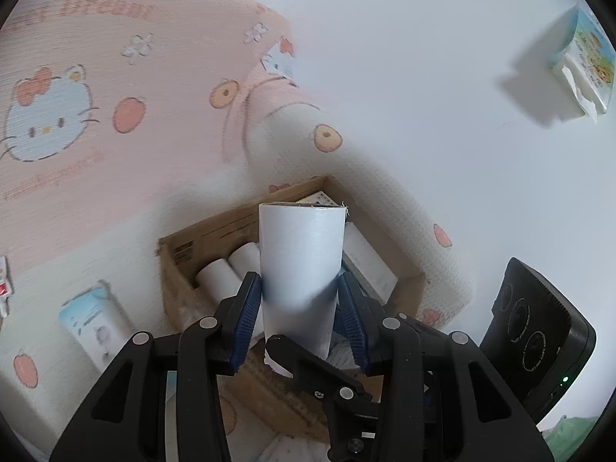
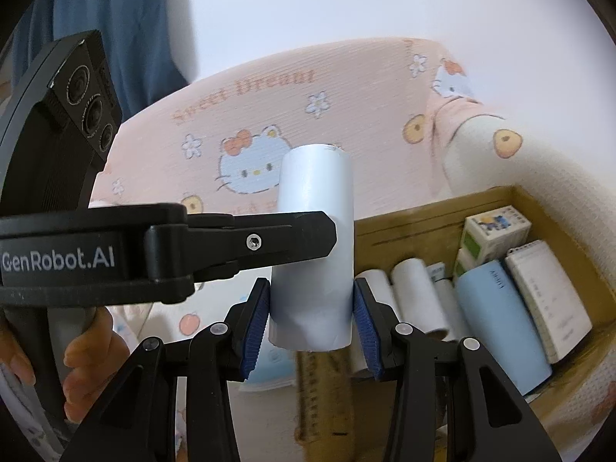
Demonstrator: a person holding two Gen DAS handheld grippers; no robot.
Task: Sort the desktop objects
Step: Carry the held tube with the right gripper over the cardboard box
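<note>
Cardboard box (image 2: 454, 208) with white rolls (image 2: 414, 288)

home bedrm, cartoon-cat blanket (image 2: 308, 115), tissue pk (image 1: 585, 61)

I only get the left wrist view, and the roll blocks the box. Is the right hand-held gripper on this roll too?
Observer: Yes. The right hand-held gripper has its blue pads on the lower end of the white roll. A finger of the left hand-held gripper crosses the roll higher up.
Operator: What's hidden in the box?
Observer: A light blue cylinder lies in the cardboard box, beside the other white rolls.
Operator: Anything next to it?
Observer: A white notepad, on the cylinder's right.
</note>
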